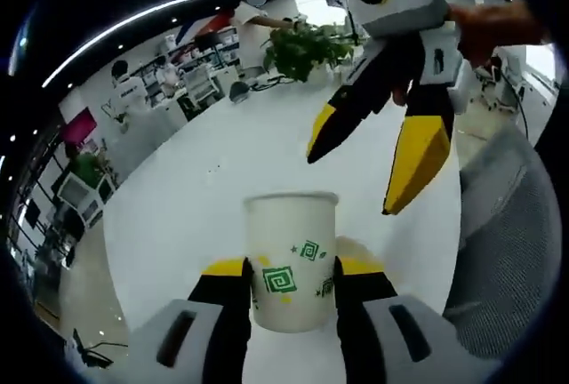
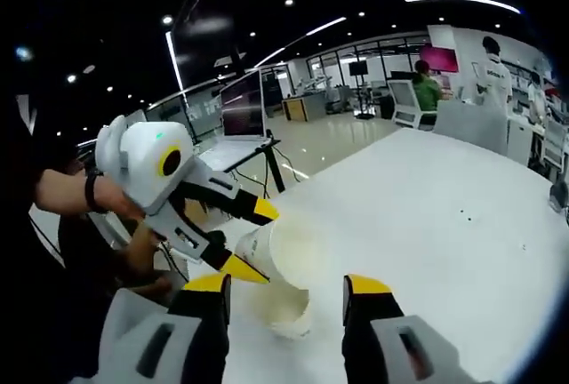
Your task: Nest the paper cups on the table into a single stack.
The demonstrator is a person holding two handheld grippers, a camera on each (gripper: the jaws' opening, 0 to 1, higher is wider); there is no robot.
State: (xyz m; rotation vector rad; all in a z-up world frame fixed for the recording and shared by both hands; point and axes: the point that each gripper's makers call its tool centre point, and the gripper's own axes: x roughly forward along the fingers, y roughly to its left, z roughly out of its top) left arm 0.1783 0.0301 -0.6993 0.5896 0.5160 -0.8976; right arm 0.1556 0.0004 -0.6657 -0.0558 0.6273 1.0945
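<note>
Left gripper (image 1: 292,273): low centre of the left gripper view, its black, yellow-tipped jaws closed against both sides of a paper cup.
Paper cup (image 1: 292,258): white, upright between those jaws, just above the white table (image 1: 187,197). Green square-spiral motifs and small stars are printed on its side; there is no lettering I can read. In the right gripper view it appears tipped, mouth toward the camera, left of centre (image 2: 286,255).
Right gripper (image 2: 286,300): bottom of the right gripper view, jaws spread wide with nothing between them; the cup's rim sits just beyond the tips. It also hangs in the upper right of the left gripper view (image 1: 378,166), held by a hand (image 1: 487,28).
Second cup (image 2: 283,311): a pale cup shape lies below the held one; too blurred to tell more.
Plant (image 1: 304,48): green, at the table's far edge, top centre.
Background: open office with desks, monitors and ceiling light strips; no sign is legible.
</note>
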